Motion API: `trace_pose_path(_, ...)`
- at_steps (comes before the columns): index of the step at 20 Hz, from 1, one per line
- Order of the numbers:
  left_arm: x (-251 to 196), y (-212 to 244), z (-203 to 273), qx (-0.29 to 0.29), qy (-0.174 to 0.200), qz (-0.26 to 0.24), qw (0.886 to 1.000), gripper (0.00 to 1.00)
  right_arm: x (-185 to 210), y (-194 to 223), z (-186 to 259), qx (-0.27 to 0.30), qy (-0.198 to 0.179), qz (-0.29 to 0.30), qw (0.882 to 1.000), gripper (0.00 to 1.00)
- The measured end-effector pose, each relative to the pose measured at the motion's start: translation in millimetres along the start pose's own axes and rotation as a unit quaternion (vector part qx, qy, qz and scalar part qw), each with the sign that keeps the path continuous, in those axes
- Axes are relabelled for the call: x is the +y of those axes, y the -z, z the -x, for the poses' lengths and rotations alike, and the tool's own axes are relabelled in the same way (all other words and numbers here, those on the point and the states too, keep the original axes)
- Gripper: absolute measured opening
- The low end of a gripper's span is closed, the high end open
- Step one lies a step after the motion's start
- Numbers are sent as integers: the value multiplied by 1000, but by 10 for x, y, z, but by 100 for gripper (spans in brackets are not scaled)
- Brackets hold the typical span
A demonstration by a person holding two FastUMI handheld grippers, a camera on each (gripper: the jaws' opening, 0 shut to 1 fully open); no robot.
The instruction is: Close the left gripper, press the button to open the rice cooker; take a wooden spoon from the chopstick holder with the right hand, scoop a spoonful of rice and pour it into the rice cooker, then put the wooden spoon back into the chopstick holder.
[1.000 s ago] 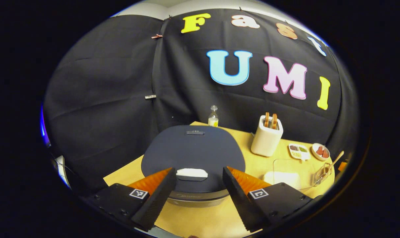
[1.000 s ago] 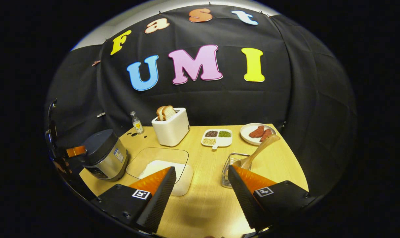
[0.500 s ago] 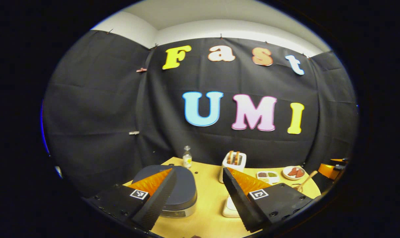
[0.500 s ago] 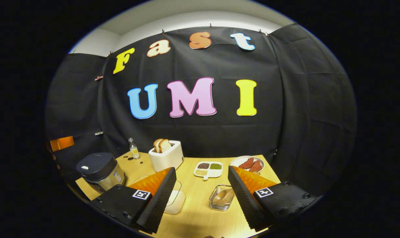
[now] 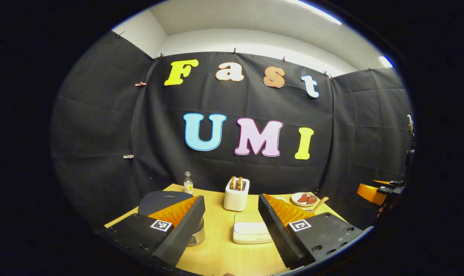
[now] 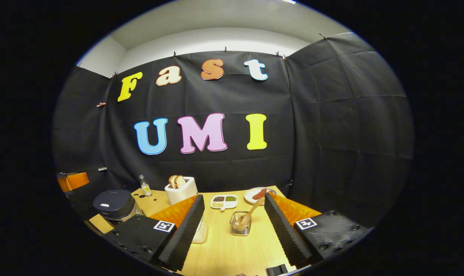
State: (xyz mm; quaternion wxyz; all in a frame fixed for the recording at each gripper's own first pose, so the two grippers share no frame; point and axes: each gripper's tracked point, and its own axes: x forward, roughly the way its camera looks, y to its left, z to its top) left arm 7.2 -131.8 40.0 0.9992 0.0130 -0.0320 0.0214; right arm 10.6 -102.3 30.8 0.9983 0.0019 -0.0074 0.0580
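The rice cooker (image 5: 163, 200) (image 6: 115, 203) stands at the table's left with its dark lid down. My left gripper (image 5: 230, 199) is open, held back from and above it, empty. A metal wire chopstick holder (image 6: 239, 227) holds the wooden spoon (image 6: 251, 212), whose handle leans up to the right. My right gripper (image 6: 233, 197) is open and empty, short of the holder. The white rice container (image 5: 251, 230) (image 6: 199, 232) lies between cooker and holder, partly behind my right gripper's left finger. The left gripper's orange body (image 6: 72, 180) shows at the far left, the right gripper's (image 5: 371, 191) at the far right.
A white toaster (image 5: 235, 193) (image 6: 181, 189) with bread slices and a small bottle (image 5: 187, 184) (image 6: 143, 186) stand at the back. A divided dish of beans (image 6: 224, 200) and a plate of meat (image 5: 304, 198) (image 6: 258, 194) sit at the back right. The wooden table (image 6: 224, 249) ends at the black cloth walls.
Both grippers have drawn back from the table and tilted up, so the objects look smaller and lower. The left gripper has left the cooker's lid. Both stay open.
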Motion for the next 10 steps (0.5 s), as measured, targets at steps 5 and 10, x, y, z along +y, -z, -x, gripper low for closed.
trace_pose_path(5, 237, -40, 130, 1, 3, -5, 1000, 95, 105, -8, 276, 4, 2, 2, 1000, 98)
trace_pose_path(10, 359, -80, 252, -8, -5, -9, 1000, 95, 260, -85, 317, -9, -16, -1, 1000, 98)
